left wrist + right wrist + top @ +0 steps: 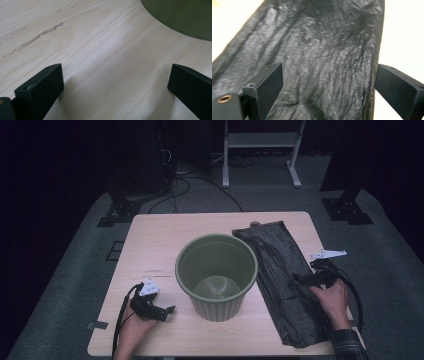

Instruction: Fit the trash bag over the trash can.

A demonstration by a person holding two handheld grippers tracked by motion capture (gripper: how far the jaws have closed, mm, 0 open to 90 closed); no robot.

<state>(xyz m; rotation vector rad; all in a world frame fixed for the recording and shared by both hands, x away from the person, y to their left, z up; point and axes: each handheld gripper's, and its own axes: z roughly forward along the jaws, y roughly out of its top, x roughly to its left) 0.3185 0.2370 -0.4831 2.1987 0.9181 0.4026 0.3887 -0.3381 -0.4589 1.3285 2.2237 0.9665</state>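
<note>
Lying flat under our right gripper (306, 279), one black plastic bag (282, 280) runs its long axis from the table's far edge to the near edge beside our right hand (334, 301), slanting a little rightward as it nears us. We see that gripper's jaws spread wide over the crinkled bag (319, 62), one jaw over the film, the other past its edge. One green bucket (216, 275) stands upright between our two grippers, and our left gripper (167, 312) rests open-jawed on bare table (100, 62), the bucket just ahead.
</note>
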